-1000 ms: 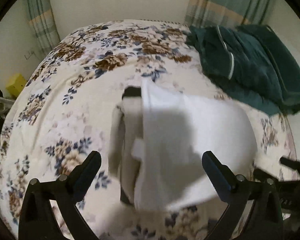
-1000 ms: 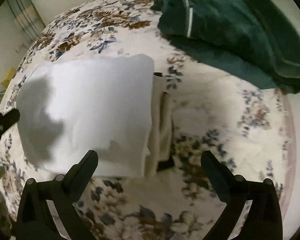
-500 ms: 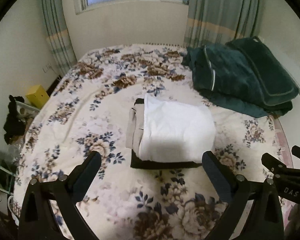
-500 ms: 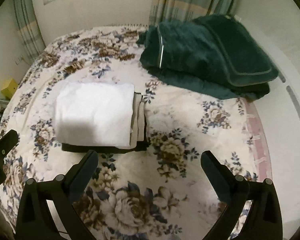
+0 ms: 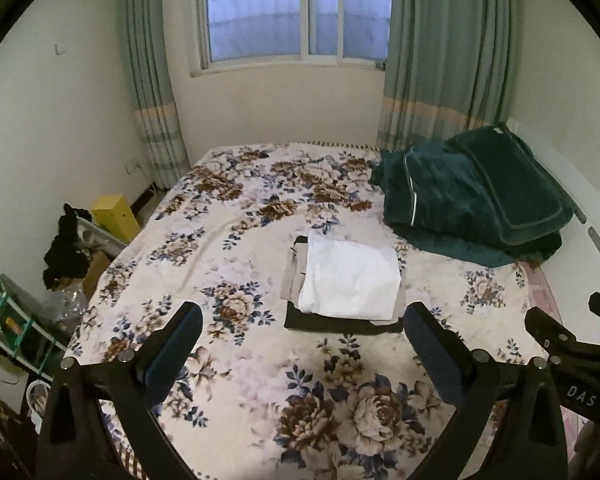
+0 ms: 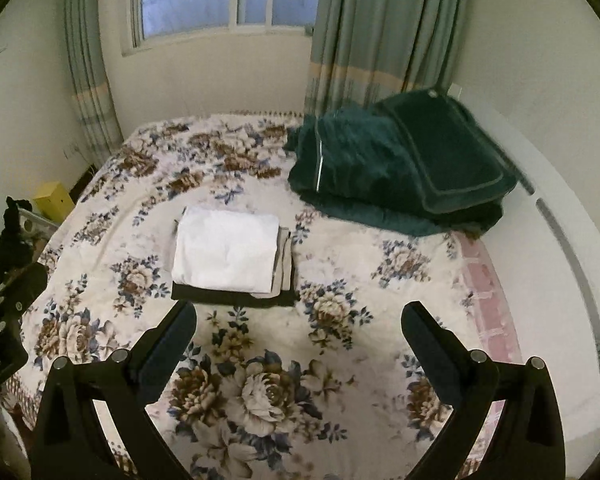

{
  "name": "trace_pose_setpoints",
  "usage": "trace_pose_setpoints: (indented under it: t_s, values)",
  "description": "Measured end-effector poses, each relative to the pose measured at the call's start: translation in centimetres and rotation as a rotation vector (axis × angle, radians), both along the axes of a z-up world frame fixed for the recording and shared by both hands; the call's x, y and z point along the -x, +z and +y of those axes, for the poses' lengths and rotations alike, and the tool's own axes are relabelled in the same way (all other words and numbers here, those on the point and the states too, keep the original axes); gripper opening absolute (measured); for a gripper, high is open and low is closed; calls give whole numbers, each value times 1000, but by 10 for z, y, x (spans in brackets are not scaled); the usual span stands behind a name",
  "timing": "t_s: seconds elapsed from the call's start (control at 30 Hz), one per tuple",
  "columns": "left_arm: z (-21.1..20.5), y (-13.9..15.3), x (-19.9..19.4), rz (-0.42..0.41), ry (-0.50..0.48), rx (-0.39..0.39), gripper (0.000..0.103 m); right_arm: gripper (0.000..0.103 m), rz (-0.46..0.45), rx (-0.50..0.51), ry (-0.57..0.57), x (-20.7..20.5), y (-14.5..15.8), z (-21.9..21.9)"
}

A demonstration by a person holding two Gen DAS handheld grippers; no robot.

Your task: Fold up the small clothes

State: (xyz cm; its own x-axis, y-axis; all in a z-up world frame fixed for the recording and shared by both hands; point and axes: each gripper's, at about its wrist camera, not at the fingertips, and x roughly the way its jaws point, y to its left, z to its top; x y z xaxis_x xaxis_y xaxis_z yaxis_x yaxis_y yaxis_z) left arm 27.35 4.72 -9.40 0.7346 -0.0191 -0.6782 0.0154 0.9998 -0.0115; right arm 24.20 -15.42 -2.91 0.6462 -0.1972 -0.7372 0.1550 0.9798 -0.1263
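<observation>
A folded white garment (image 5: 350,276) lies on top of a small stack in the middle of the floral bed; it also shows in the right wrist view (image 6: 226,254). Under it are a folded beige garment (image 5: 292,276) and a black one (image 5: 340,324) at the bottom. My left gripper (image 5: 302,320) is open and empty, held back from the stack above the near part of the bed. My right gripper (image 6: 298,320) is open and empty, likewise back from the stack. Each gripper shows at the edge of the other's view.
A dark green folded blanket (image 5: 472,200) sits at the bed's far right, near the white headboard (image 6: 572,240). A yellow box (image 5: 114,216), dark clothes (image 5: 64,252) and shelves stand left of the bed. A window with curtains (image 5: 440,52) is behind.
Both grippers have pulled back and up from the stack. The white garment, a second ago close under them, now lies flat on the stack, far off.
</observation>
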Motion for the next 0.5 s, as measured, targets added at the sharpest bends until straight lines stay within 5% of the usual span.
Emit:
trace_pose_setpoints:
  t_s: [0.5]
  values:
    - [1, 54, 61, 40, 18, 18, 103, 103, -96, -12, 62, 85, 92, 10]
